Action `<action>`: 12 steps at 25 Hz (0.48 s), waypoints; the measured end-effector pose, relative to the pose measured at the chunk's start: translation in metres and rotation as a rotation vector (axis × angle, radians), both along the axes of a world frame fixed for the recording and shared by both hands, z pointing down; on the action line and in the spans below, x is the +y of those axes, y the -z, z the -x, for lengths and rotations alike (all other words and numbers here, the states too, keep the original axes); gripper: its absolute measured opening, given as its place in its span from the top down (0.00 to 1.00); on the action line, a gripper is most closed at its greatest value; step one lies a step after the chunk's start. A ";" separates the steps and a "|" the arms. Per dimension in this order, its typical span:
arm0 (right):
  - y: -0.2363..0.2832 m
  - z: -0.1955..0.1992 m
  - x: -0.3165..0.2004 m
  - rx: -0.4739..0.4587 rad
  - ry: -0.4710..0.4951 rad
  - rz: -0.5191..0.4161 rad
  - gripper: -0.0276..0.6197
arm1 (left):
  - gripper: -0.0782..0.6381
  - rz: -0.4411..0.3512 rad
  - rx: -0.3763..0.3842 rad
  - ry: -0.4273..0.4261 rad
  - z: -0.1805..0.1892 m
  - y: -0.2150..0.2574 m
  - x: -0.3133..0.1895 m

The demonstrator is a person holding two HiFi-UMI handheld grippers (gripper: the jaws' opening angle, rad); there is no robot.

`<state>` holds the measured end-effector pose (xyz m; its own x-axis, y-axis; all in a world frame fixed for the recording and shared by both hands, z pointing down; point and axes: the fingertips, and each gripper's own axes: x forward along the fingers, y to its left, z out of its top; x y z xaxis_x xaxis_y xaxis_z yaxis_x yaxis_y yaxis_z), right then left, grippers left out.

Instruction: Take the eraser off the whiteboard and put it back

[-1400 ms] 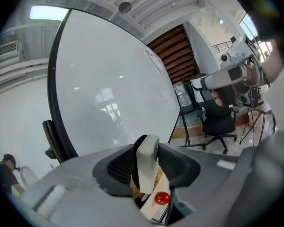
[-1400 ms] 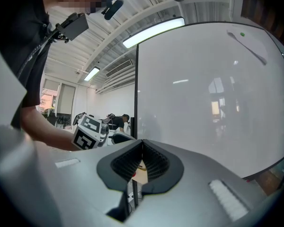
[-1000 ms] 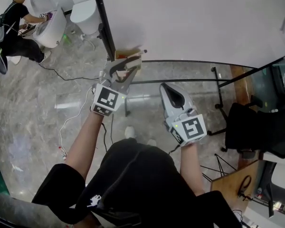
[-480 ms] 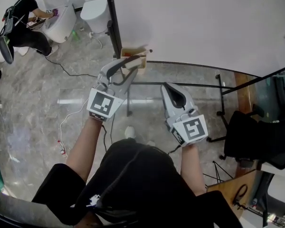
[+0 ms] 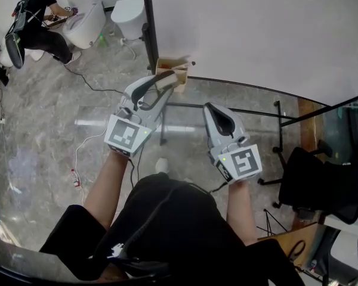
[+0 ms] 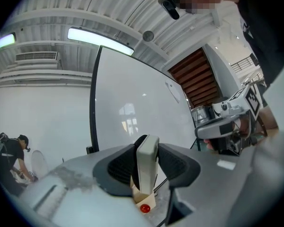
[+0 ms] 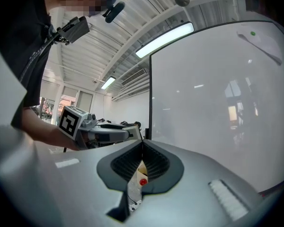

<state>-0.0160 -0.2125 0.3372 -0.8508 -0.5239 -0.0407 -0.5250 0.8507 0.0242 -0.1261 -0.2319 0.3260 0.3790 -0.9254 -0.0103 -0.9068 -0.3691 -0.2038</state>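
head view: the left gripper [image 5: 159,90] was seen left of centre, clenched on the eraser [image 5: 166,80], a pale block caught between the jaw tips. the block was held just below the lower left corner of the whiteboard [image 5: 256,28], beside a small wooden box [image 5: 179,68]; its long axis could not be read from above, nor whether it touched the board. the right gripper [image 5: 215,109] was held near the centre of the frame, jaws together and nothing in them. grey marbled floor [image 5: 53,124] filled the left half, with a crouching person [image 5: 39,16] and white toilets [image 5: 89,19] at upper left and an office chair [image 5: 322,180] at right.

left gripper view: the eraser's long axis was shown running top to bottom of the frame, its narrow edge turned to the camera and both pads pressed on its broad faces. a red ball [image 6: 145,208] was seen below it. ceiling lights [image 6: 99,39] were shown only here.

right gripper view: the jaws were seen closed on each other, empty, with the board filling the right half.
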 end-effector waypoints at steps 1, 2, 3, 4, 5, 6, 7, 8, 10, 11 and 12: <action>0.001 0.000 0.001 -0.002 0.005 -0.002 0.94 | 0.66 -0.004 0.006 0.005 0.000 0.002 0.002; 0.001 0.000 0.001 -0.004 0.009 -0.003 0.94 | 0.66 -0.008 0.011 0.009 0.001 0.003 0.004; 0.002 0.000 0.002 -0.008 0.014 -0.005 0.94 | 0.66 -0.010 0.015 0.014 0.001 0.004 0.005; 0.003 0.001 0.002 -0.012 0.018 -0.008 0.94 | 0.66 -0.013 0.017 0.018 0.001 0.004 0.007; 0.004 0.001 0.003 -0.015 0.021 -0.010 0.94 | 0.66 -0.016 0.019 0.021 0.001 0.005 0.009; 0.005 0.000 0.003 -0.014 0.023 -0.011 0.94 | 0.66 -0.019 0.020 0.024 0.001 0.006 0.010; 0.005 -0.001 0.003 -0.013 0.024 -0.011 0.94 | 0.66 -0.022 0.021 0.026 0.000 0.006 0.012; 0.005 -0.002 0.003 -0.012 0.026 -0.013 0.94 | 0.66 -0.024 0.023 0.029 -0.001 0.005 0.014; 0.007 -0.003 0.004 -0.015 0.031 -0.018 0.94 | 0.66 -0.026 0.026 0.034 -0.001 0.004 0.017; 0.007 -0.003 0.004 -0.015 0.032 -0.020 0.94 | 0.66 -0.026 0.029 0.036 -0.001 0.004 0.018; 0.008 -0.004 0.005 -0.015 0.032 -0.021 0.94 | 0.66 -0.025 0.032 0.038 -0.002 0.004 0.019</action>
<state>-0.0121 -0.2079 0.3290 -0.8665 -0.4951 -0.0642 -0.4977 0.8667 0.0345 -0.1246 -0.2132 0.3219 0.3428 -0.9383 -0.0453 -0.9262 -0.3295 -0.1834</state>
